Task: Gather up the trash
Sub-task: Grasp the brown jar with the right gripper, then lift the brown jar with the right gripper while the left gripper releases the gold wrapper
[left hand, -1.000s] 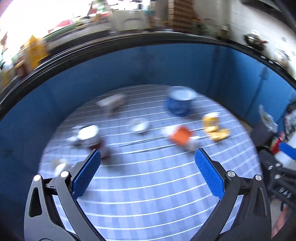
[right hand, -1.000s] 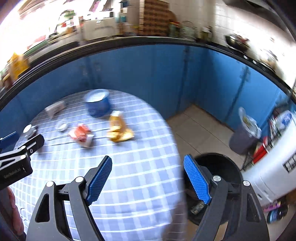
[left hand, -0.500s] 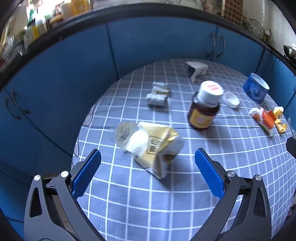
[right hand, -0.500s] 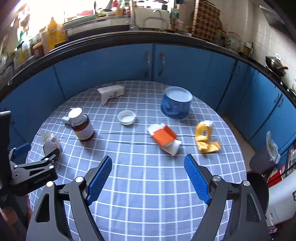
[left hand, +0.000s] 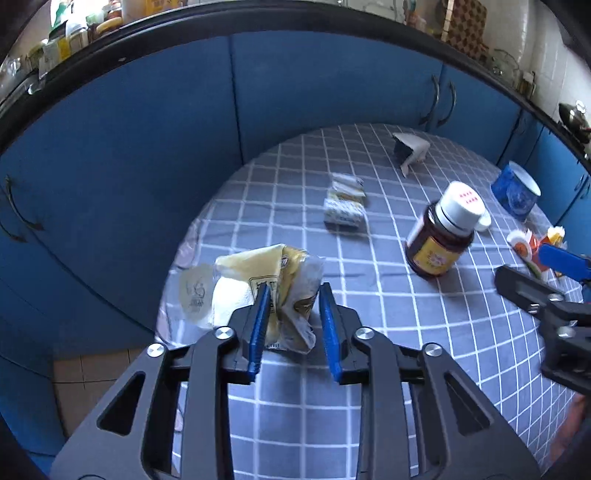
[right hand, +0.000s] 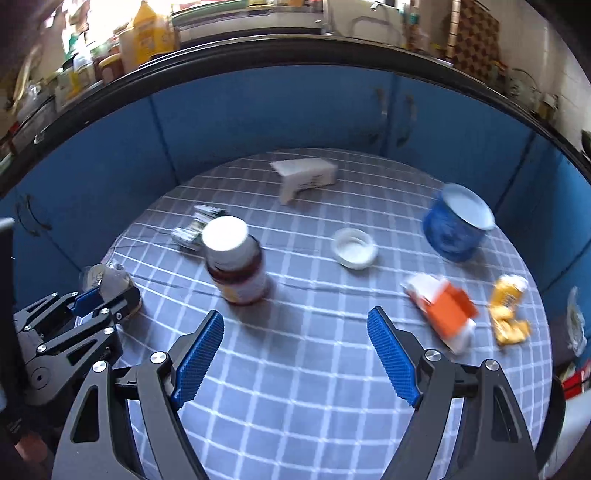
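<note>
My left gripper [left hand: 291,325] is shut on a crumpled yellow and white wrapper [left hand: 273,280] at the table's near left edge. It shows in the right wrist view [right hand: 107,299] at the far left. My right gripper [right hand: 295,354] is open and empty above the table's front. Trash lies on the checked tablecloth [right hand: 295,406]: a brown bottle with a white cap [right hand: 236,258], a small crushed packet [right hand: 195,229], a white carton [right hand: 306,177], a white lid [right hand: 354,251], an orange and white carton [right hand: 443,310] and a yellow wrapper [right hand: 508,310].
A blue cup [right hand: 458,225] stands at the table's right back. Blue cabinets [right hand: 295,110] curve round behind the round table. A countertop with bottles [right hand: 147,33] runs above them. The floor [left hand: 92,369] shows left of the table edge.
My left gripper has closed on the yellow wrapper, which lay between its open jaws half a second ago. My right gripper has moved closer to the table and turned left.
</note>
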The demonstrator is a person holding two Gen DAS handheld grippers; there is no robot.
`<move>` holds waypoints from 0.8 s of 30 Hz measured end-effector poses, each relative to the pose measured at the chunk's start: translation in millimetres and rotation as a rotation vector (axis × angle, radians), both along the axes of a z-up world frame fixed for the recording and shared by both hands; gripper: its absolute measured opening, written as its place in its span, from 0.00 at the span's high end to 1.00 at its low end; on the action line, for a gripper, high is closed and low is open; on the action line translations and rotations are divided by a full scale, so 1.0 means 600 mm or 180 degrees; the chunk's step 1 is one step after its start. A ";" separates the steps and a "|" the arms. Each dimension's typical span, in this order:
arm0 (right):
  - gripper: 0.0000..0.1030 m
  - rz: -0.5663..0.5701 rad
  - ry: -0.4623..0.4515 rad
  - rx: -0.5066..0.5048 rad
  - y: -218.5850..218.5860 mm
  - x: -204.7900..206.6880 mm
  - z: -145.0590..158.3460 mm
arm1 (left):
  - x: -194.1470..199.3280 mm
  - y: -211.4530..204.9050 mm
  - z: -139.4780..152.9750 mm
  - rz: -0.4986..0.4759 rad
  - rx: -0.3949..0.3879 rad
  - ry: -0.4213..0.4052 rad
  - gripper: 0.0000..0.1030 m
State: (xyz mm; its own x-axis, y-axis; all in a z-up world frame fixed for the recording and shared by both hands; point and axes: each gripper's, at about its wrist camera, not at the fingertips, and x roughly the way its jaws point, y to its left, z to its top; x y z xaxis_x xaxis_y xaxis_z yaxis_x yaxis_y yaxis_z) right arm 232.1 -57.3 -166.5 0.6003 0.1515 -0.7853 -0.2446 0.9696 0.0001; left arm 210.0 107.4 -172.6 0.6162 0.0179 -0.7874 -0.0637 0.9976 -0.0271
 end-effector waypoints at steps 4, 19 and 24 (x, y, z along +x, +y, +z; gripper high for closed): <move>0.24 0.0104 0.0006 -0.0040 0.035 0.021 -0.010 | 0.001 0.015 0.019 0.0013 -0.0021 -0.0157 0.75; 0.63 0.0152 0.0013 -0.0109 0.043 0.030 -0.020 | 0.026 0.018 0.017 0.0004 -0.0116 -0.0169 0.75; 0.68 0.0175 -0.0049 -0.0132 0.027 0.008 -0.009 | 0.023 0.011 0.022 -0.0012 -0.0124 -0.0179 0.75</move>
State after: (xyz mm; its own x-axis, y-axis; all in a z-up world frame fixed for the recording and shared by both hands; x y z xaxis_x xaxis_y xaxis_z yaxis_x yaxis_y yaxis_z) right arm 236.9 -41.1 -171.7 0.6040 0.1523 -0.7823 -0.2972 0.9538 -0.0438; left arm 223.6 114.0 -159.3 0.6596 -0.0143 -0.7515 -0.0572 0.9960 -0.0692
